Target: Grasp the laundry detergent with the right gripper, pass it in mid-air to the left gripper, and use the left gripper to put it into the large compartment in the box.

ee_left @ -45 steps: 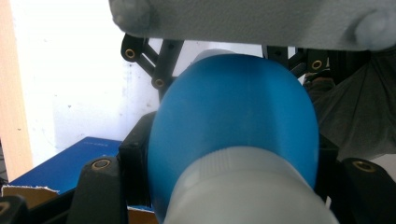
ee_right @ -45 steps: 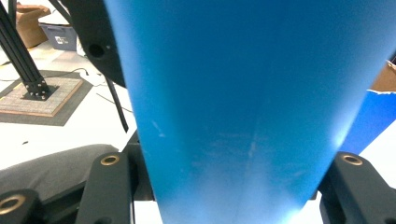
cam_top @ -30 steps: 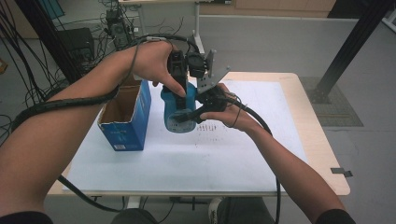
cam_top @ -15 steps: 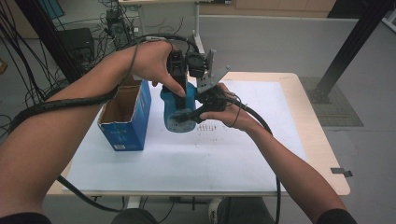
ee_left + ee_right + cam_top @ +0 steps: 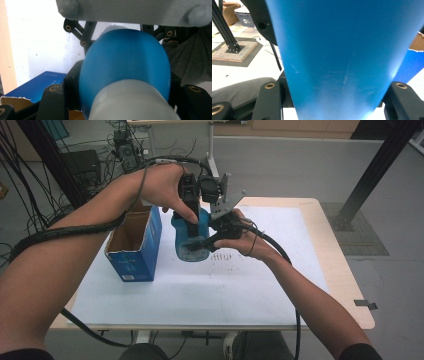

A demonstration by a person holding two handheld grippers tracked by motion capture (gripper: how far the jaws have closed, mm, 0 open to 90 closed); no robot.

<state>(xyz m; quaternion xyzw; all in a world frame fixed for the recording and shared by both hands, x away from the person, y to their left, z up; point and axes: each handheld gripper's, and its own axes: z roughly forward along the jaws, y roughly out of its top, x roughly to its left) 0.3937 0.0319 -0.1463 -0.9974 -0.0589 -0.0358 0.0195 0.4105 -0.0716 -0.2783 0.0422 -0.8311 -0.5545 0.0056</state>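
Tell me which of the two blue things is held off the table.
The blue bottle, clamped between both grippers above the table; the open blue cardboard box stands on the table to its left.

A blue bottle takes up the frame's centre, clamped between the right gripper's black jaws at the bottom corners; a blue box sits at right, a black post upper left.

Grey floor, pale wooden table under white sheet, black metal post, tangled cables.
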